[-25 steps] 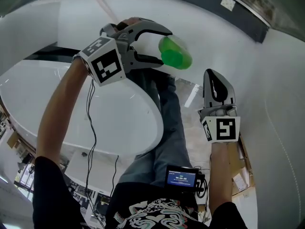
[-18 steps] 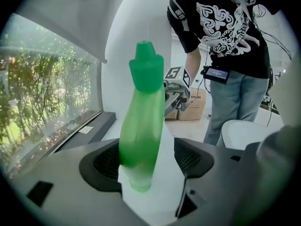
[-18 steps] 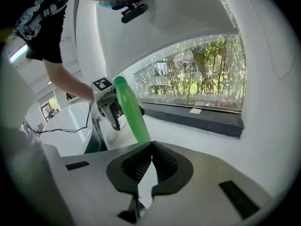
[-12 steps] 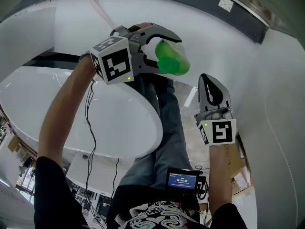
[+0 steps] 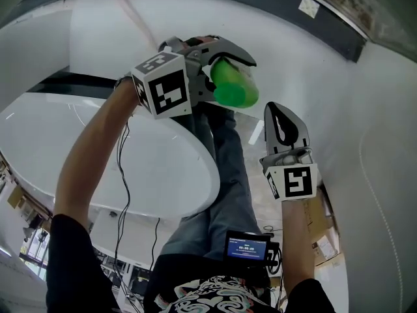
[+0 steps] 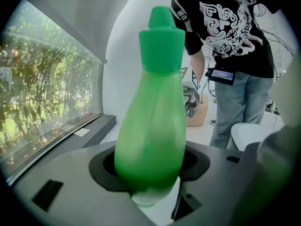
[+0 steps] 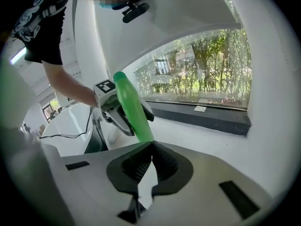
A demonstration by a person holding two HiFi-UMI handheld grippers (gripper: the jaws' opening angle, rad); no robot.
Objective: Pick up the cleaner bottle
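Note:
The green cleaner bottle (image 5: 233,83) is held by its belly between the jaws of my left gripper (image 5: 242,75), which are closing on it. In the left gripper view the bottle (image 6: 150,126) stands upright with its cap on top, filling the gap, and both pads lie against its sides. My right gripper (image 5: 281,113) hangs to the right of and nearer than the bottle, shut and empty. The right gripper view shows its pads (image 7: 151,149) meeting, with the bottle (image 7: 131,107) and left gripper (image 7: 123,119) beyond them. The bottle's base is hidden.
A round white table (image 5: 130,168) lies to the left below my left arm. A white curved wall and a dark window ledge (image 7: 202,112) run behind the bottle. My legs (image 5: 228,175) and a cardboard box (image 5: 322,233) are on the floor below.
My left gripper has moved in around the bottle, from jaws spread beside it to jaws against its body. The right gripper has hardly moved.

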